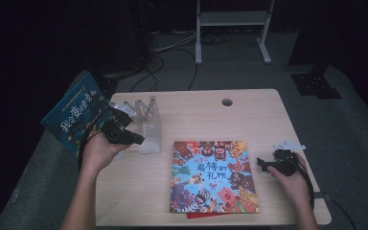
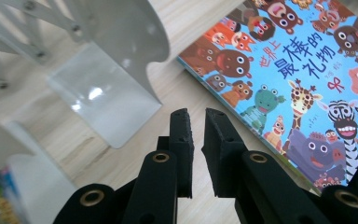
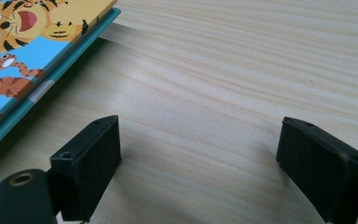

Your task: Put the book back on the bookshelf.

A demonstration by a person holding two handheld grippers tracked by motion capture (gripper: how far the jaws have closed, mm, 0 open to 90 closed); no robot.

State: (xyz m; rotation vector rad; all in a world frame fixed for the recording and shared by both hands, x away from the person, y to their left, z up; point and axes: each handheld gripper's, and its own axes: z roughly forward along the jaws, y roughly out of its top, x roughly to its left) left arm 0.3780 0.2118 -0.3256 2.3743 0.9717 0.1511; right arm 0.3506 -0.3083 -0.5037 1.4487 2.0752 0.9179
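Tool states first: high view, left tool [image 1: 136, 139] sits by the clear acrylic folding book rack [image 1: 146, 125], right tool [image 1: 264, 164] rests just beside the right edge of the colourful cartoon-animal picture book [image 1: 214, 176] lying flat on the light wooden table [image 1: 249, 112]. A dark blue picture book [image 1: 74, 114] leans off the table's left end.

Left gripper view: left tool [image 2: 196, 122] nearly clenched, narrow gap, grasping nothing; rack wall [image 2: 103, 88] just ahead.

Right gripper view: right tool [image 3: 200, 140] released, pads wide, bare wood between them, book edge [image 3: 51, 60] to its left. Slide one pad under that edge, keep low, then pinch.
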